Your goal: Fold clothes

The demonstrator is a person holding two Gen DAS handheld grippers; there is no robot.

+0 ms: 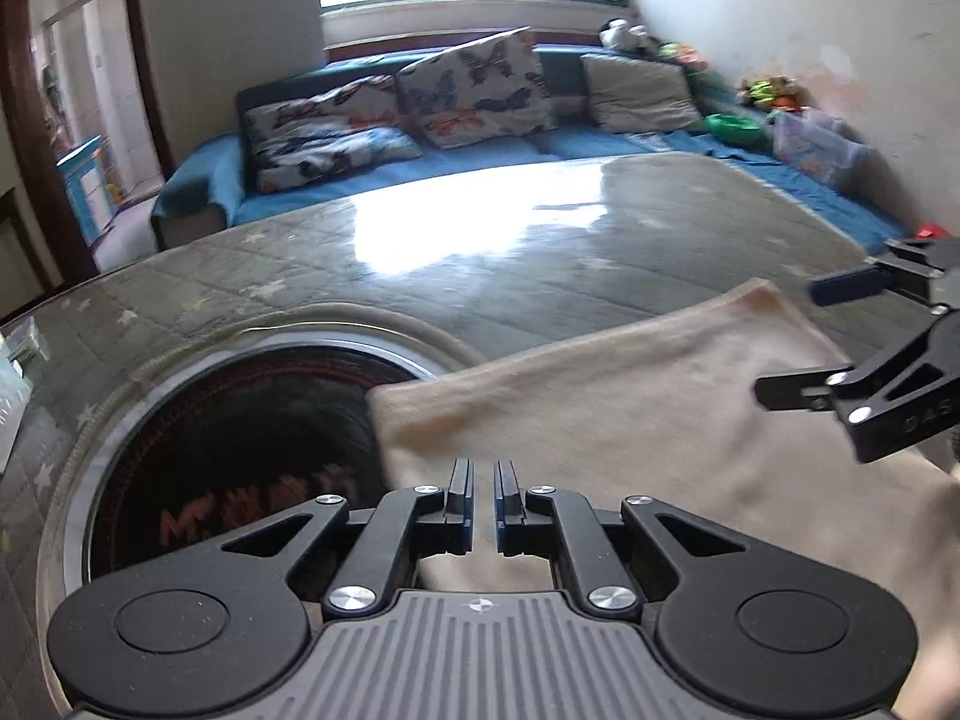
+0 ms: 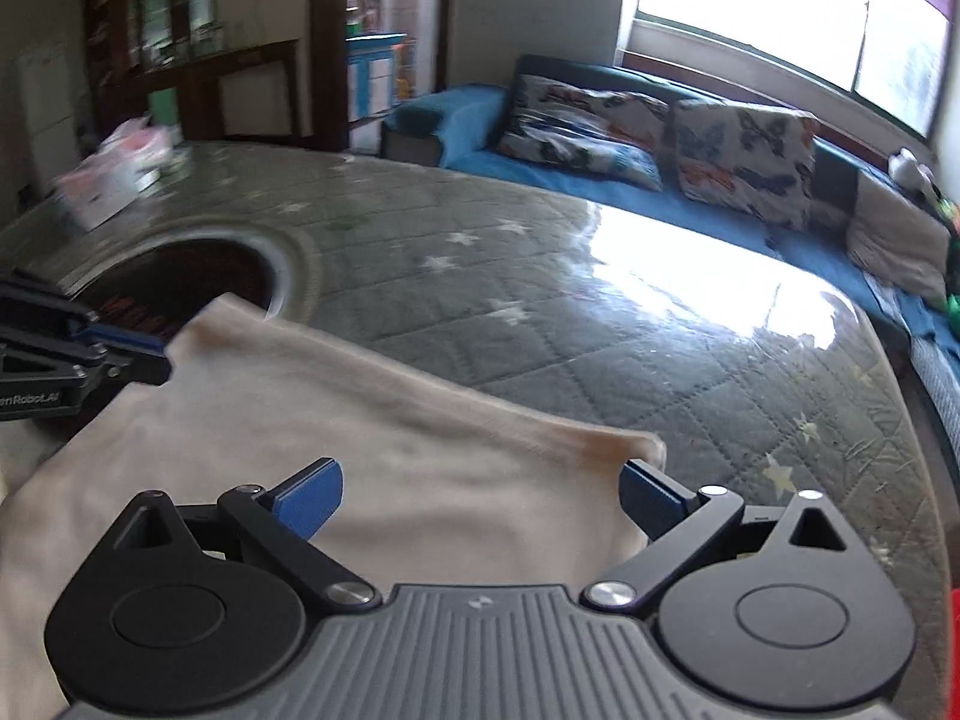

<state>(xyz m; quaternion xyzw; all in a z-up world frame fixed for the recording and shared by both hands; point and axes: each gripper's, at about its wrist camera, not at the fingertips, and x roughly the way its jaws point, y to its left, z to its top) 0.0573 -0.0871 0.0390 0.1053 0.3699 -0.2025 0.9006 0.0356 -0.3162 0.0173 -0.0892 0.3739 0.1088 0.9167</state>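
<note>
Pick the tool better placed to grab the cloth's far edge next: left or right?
Right, probably. The right tool is wide open with the far right corner of the beige cloth beside one finger. The left tool is nearly shut over the cloth's near part, farther from that edge.

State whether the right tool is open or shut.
Open. The right tool has its blue fingers spread wide above the beige cloth, gripping nothing.
</note>
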